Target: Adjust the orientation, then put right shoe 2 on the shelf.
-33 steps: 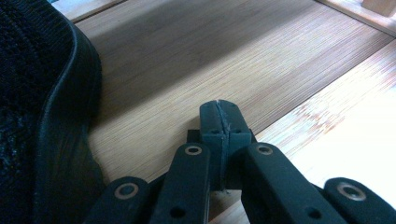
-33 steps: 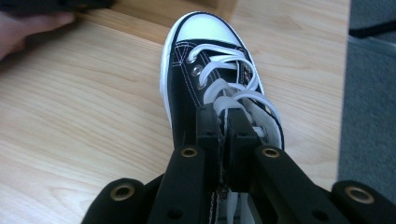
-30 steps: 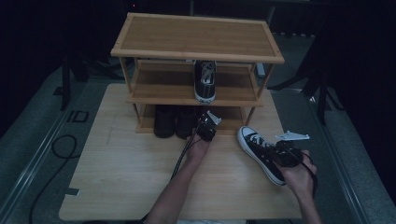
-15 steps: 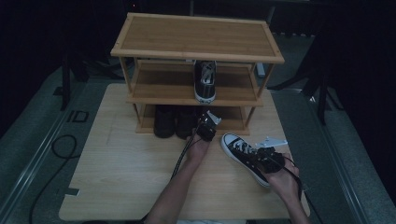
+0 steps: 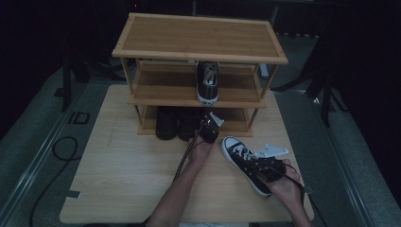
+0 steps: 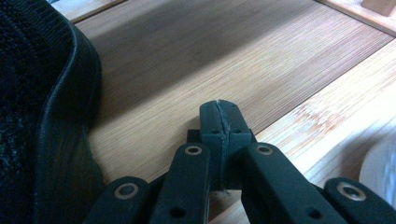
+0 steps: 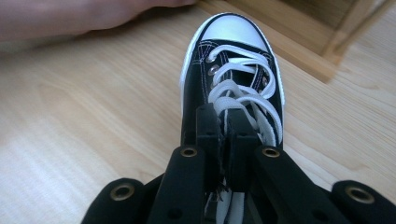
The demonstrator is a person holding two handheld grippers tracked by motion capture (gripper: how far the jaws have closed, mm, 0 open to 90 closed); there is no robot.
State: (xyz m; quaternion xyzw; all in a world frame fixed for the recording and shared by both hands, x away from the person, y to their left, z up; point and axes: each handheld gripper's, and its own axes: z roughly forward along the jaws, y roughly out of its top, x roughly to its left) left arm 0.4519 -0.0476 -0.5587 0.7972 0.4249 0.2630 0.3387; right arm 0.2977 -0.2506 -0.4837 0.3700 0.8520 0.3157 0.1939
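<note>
Right gripper (image 7: 223, 122) jaws pinched on tongue and laces of black high-top sneaker (image 7: 232, 70), toe aimed at shoe rack (image 5: 198, 52), probably for shelving beside its mate (image 5: 208, 81). Left gripper (image 6: 219, 120) jaws closed, empty, at rack's bottom shelf. No legible branding.

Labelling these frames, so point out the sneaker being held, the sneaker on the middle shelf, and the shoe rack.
held sneaker (image 7: 232, 32), right gripper view, white toe cap.
shelf sneaker (image 5: 208, 80), high view, laces on its upper.
shoe rack (image 5: 189, 38), high view, bare top shelf.
</note>
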